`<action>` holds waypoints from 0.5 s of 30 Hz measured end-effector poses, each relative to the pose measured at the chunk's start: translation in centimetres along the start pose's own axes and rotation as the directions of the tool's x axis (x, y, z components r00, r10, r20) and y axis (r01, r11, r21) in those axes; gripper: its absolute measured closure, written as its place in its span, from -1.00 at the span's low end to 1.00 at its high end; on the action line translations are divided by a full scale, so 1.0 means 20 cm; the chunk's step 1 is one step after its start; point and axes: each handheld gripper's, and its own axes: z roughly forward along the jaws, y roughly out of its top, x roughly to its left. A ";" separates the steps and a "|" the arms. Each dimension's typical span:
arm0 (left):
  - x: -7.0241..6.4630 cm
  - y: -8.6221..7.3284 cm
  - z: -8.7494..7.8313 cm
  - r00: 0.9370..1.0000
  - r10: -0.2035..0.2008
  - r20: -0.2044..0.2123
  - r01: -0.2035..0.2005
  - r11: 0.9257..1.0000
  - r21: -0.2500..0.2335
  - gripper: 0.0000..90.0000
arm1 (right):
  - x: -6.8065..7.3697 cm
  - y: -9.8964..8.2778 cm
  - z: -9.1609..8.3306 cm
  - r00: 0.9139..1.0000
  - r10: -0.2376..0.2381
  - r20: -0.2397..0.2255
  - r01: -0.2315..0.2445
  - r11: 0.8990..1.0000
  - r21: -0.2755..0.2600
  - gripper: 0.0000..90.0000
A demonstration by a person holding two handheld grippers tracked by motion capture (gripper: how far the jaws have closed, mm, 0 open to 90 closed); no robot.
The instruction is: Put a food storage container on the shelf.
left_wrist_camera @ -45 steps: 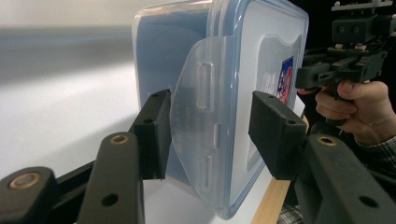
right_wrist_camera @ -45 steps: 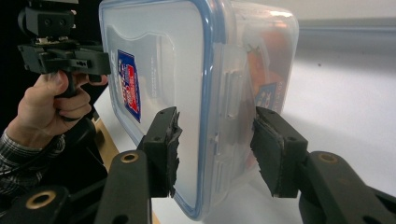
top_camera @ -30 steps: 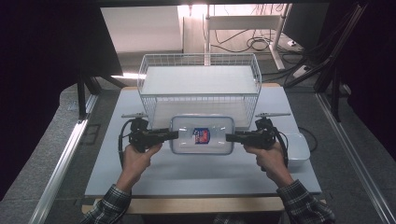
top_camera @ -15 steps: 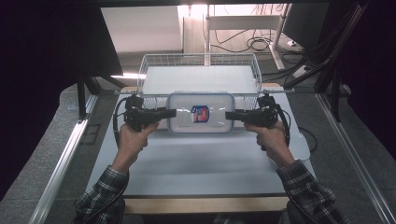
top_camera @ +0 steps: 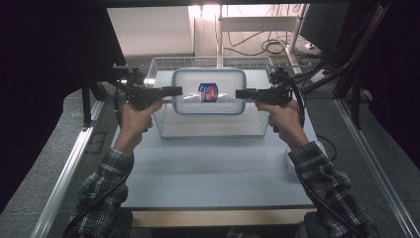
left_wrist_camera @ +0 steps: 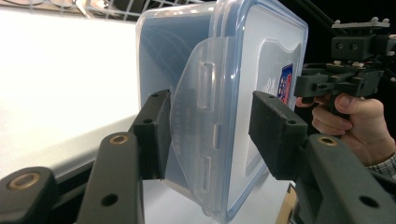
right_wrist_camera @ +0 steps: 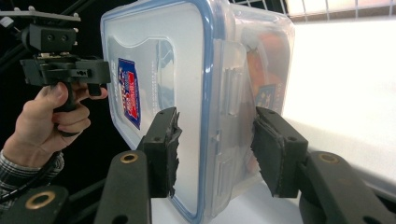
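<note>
A clear plastic container (top_camera: 208,91) with a blue-rimmed lid and a red-and-blue label hangs in the air over the white wire basket (top_camera: 163,124). My left gripper (top_camera: 178,90) is shut on its left end and my right gripper (top_camera: 238,93) on its right end. In the left gripper view the jaws (left_wrist_camera: 210,135) clamp the container (left_wrist_camera: 243,70) at its side latch, with the right gripper (left_wrist_camera: 308,86) beyond. In the right gripper view the jaws (right_wrist_camera: 217,149) pinch the container (right_wrist_camera: 196,60) at the other latch, and the left gripper (right_wrist_camera: 100,70) shows past it.
The basket stands at the far half of the white table (top_camera: 213,173). Metal rails run along both sides of the table, and cables and a shelf lie behind the basket.
Both grippers have carried the container up off the table and forward, from in front of the basket to above it.
</note>
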 end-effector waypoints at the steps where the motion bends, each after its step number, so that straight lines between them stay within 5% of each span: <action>1: 0.00 0.00 0.00 1.000 0.000 0.000 0.000 1.000 0.000 0.11 | 0.00 0.02 0.01 1.000 0.002 0.002 -0.002 1.000 0.000 0.15; 15: 0.12 0.13 0.09 0.998 -0.055 -0.005 0.055 0.998 -0.005 0.10 | -0.11 0.17 0.08 0.998 0.053 0.022 -0.053 0.998 -0.017 0.14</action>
